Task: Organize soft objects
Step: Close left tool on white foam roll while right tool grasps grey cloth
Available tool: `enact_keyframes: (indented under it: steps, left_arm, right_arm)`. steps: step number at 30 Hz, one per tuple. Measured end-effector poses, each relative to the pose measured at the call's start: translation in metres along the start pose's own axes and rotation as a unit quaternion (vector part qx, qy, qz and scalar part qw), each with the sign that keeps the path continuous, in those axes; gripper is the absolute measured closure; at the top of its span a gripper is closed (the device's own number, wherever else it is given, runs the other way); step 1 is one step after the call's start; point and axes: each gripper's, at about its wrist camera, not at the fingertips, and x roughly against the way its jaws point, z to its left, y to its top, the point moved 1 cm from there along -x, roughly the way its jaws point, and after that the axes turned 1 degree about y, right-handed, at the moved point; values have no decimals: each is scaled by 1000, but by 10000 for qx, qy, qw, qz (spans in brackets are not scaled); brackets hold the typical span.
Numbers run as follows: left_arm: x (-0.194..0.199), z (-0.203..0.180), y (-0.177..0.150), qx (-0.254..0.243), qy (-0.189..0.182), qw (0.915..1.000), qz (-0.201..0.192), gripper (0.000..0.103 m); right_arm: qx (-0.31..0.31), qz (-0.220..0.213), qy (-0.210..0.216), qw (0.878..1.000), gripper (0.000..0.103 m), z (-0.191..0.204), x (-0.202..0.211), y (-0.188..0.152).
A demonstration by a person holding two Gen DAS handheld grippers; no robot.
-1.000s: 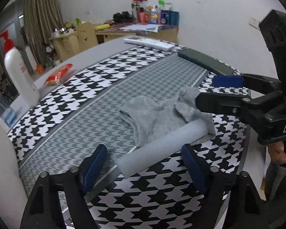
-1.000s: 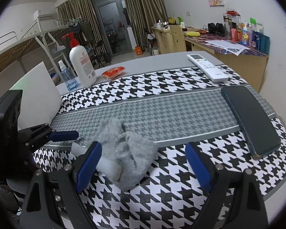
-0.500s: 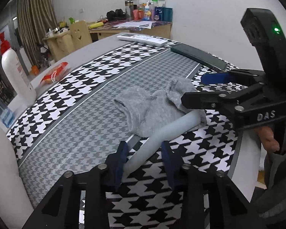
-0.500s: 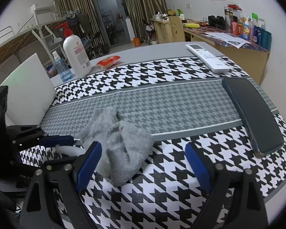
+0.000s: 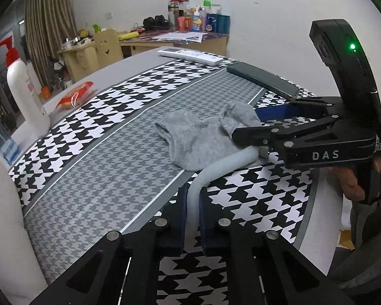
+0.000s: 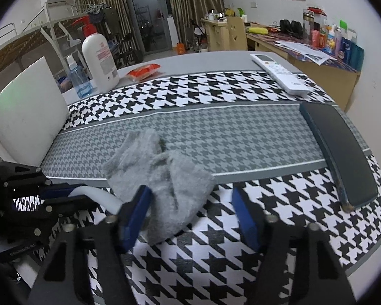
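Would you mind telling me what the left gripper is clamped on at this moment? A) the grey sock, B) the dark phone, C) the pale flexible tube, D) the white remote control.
C. In the left wrist view the left gripper has its blue pads pressed against the pale flexible tube, which bends away toward the grey sock; the sock itself is not between those pads.

It is a dormitory room: a bunk bed frame (image 6: pixel 50 23), long curtains (image 6: pixel 190 7) and a cluttered wooden desk (image 6: pixel 304 58) with toiletry bottles (image 6: pixel 343 43)
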Motion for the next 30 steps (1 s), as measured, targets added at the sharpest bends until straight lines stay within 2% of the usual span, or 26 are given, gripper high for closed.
enact_keyframes:
  steps: [2,5,12,30]
  left_arm:
    - [1,2,0,59,24,10000,-15,93]
    - [3,7,-2,136,28,9999,-27,93]
    - [5,6,-3,170,81,9998,-99,93]
    - [22,19,-5,646,460,9964,-307,93]
  right_arm:
    - [35,35,7,10000,54,2,0,0]
    - [59,50,36,10000,66,4,0,0]
    - [76,47,6,10000,79,9,1,0]
    - [74,-192,-23,9998,86,21,19,2]
